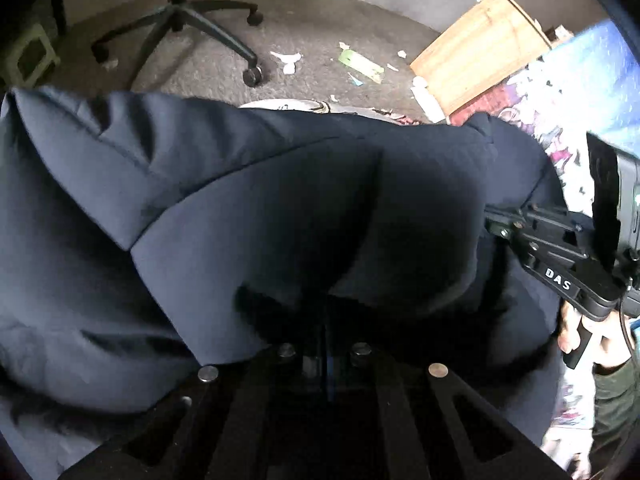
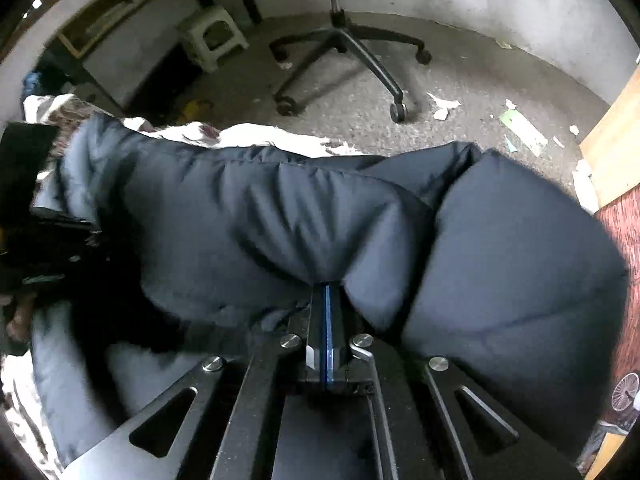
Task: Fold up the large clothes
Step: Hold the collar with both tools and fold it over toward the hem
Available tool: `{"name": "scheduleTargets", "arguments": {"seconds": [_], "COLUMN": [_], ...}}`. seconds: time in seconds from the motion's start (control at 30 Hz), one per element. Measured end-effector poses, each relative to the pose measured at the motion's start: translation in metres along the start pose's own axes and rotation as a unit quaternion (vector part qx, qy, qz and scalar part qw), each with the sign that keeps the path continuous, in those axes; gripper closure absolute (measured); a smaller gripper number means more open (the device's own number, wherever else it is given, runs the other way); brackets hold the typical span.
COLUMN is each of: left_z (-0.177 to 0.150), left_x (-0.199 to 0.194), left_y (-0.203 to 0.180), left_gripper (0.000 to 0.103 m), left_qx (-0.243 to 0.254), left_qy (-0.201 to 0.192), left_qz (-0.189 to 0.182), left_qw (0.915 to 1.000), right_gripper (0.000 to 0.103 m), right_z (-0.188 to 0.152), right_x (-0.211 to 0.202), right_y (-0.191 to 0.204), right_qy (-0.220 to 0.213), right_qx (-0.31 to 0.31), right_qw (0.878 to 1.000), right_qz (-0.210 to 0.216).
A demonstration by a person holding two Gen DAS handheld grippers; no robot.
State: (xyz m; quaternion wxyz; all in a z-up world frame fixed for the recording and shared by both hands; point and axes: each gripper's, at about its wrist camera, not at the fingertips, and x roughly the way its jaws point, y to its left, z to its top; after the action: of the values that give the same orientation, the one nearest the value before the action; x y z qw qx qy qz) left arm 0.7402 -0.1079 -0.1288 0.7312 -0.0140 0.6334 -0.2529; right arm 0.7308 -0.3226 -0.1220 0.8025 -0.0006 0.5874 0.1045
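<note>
A dark navy padded jacket (image 1: pixel 248 208) fills the left wrist view, bulging up in thick quilted folds. My left gripper (image 1: pixel 326 320) is shut, its tips buried in a dark fold of the jacket. In the right wrist view the same jacket (image 2: pixel 512 264) lies across a patterned bed cover, its fur-trimmed hood (image 2: pixel 60 136) at the far left. My right gripper (image 2: pixel 326 292) is shut on a pinch of the jacket's fabric, which puckers around the tips. The right gripper's body (image 1: pixel 560 256) and the hand (image 1: pixel 576 332) that holds it show at the left view's right edge.
Beyond the bed is a grey carpet littered with paper scraps (image 1: pixel 288 58). An office chair (image 2: pixel 344 40) stands on it, with a small stool (image 2: pixel 212 36) beside a desk. A wooden board (image 1: pixel 480 40) leans at the right. The patterned bed cover (image 1: pixel 560 128) shows at the edges.
</note>
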Motion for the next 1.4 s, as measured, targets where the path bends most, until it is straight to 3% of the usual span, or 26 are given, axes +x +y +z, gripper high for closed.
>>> {"name": "scheduleTargets", "arguments": {"seconds": [0.13,0.27,0.4,0.53,0.6,0.67,0.77,0.8,0.87,0.93,1.2,1.4], "left_z": [-0.012,-0.018,-0.015,-0.018,-0.026,-0.039,-0.047,-0.044,-0.037,-0.037,-0.034,-0.039], "left_x": [-0.004,-0.017,-0.025,-0.028,-0.037,-0.057,-0.076,-0.075,-0.056,-0.044,-0.026,-0.019], "left_y": [-0.004,-0.002,0.002,0.003,0.001,-0.002,0.003,0.007,0.014,0.015,0.012,0.014], "left_gripper": [0.099,0.099,0.099,0.099,0.099,0.099,0.099,0.099,0.099,0.099,0.099,0.099], "left_qx": [0.006,0.013,0.003,-0.004,0.007,0.042,0.036,0.022,0.002,0.001,-0.021,-0.020], "left_qy": [-0.028,-0.047,-0.050,-0.057,-0.086,-0.141,-0.196,-0.195,-0.143,-0.115,-0.111,-0.129], "left_qz": [0.010,0.014,0.018,0.025,0.016,-0.005,-0.037,-0.024,0.000,0.005,0.012,0.013], "left_qw": [0.9995,0.9987,0.9986,0.9981,0.9961,0.9890,0.9792,0.9802,0.9897,0.9933,0.9935,0.9913], "right_gripper": [0.103,0.103,0.103,0.103,0.103,0.103,0.103,0.103,0.103,0.103,0.103,0.103], "right_z": [-0.005,-0.006,-0.004,0.001,0.001,0.000,-0.006,-0.008,-0.012,-0.014,-0.014,-0.017], "right_x": [0.002,-0.030,-0.063,-0.029,-0.015,-0.011,-0.003,-0.003,-0.001,0.001,0.002,0.004], "right_y": [0.015,0.001,0.034,0.059,0.055,0.050,0.048,0.050,0.054,0.055,0.049,0.055], "right_qy": [-0.025,-0.049,-0.110,-0.062,-0.050,-0.048,-0.049,-0.054,-0.064,-0.070,-0.071,-0.093], "right_qx": [-0.026,0.027,-0.021,-0.024,-0.011,0.011,0.019,0.017,0.014,0.014,0.027,0.032], "right_qw": [0.999,0.998,0.992,0.996,0.997,0.997,0.996,0.996,0.996,0.996,0.996,0.995], "right_qz": [-0.034,0.035,0.060,0.054,0.052,0.067,0.072,0.068,0.056,0.051,0.057,0.025]}}
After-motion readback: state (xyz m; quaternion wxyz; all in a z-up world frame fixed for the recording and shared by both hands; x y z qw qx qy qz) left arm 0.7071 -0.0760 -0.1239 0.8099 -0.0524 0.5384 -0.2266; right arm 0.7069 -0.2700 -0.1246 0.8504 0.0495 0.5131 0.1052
